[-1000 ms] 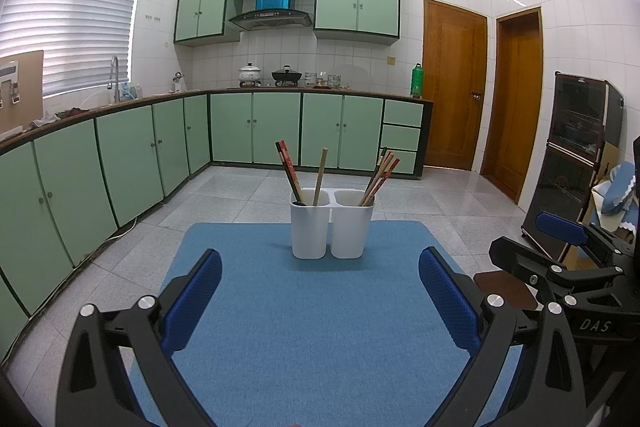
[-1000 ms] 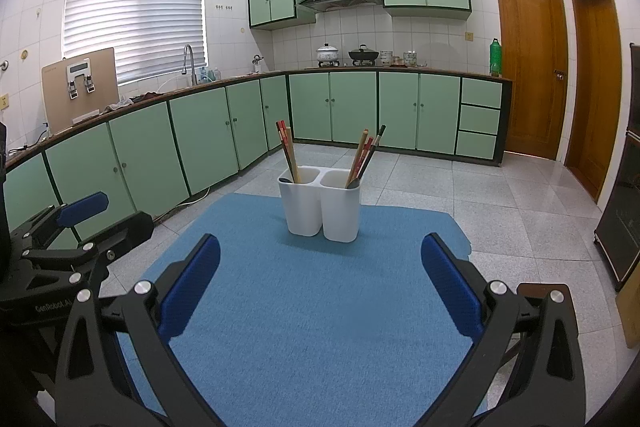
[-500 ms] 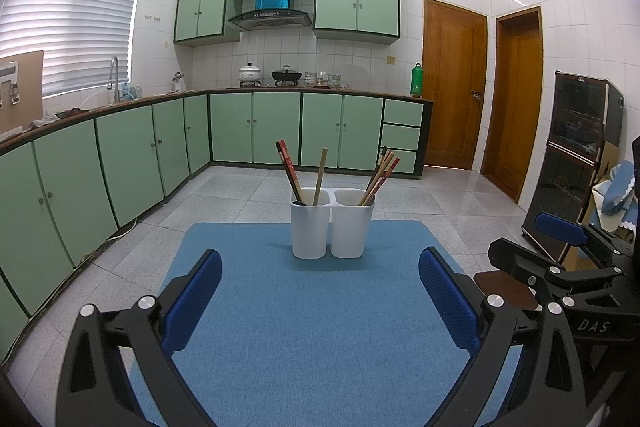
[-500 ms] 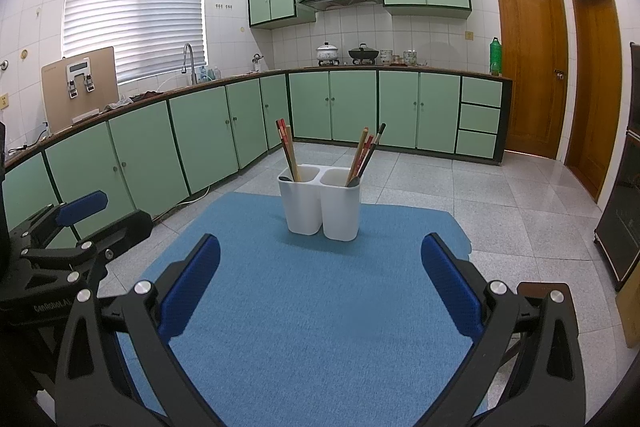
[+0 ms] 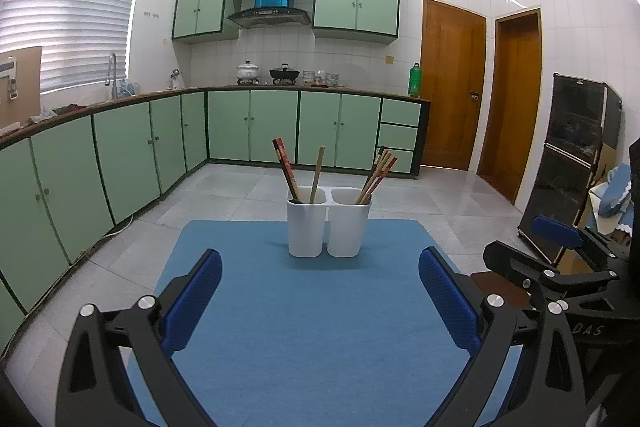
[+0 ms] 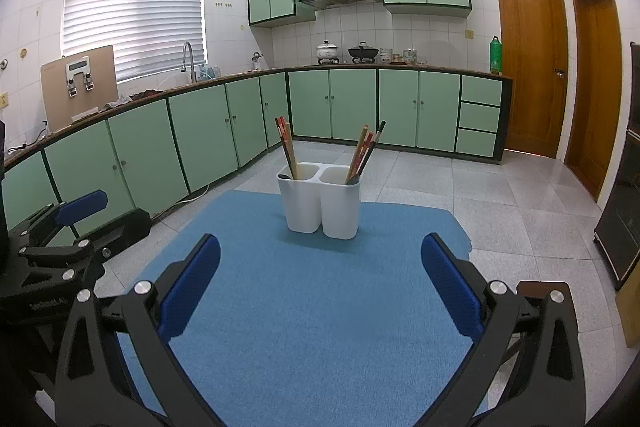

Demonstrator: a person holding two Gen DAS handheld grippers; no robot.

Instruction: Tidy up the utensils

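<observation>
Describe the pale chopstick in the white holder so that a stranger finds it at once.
On the blue mat stands a white double holder. In its left cup, beside dark red chopsticks, stands the pale chopstick: plain light wood, nearly upright, alone.

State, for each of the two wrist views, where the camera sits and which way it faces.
Left wrist: on the left gripper, facing forward over the blue mat to the white utensil holder; the right gripper shows at right.
Right wrist: on the right gripper, same heading; the left gripper shows at left.
Shared: holder, chopsticks, mat, green cabinets.
</observation>
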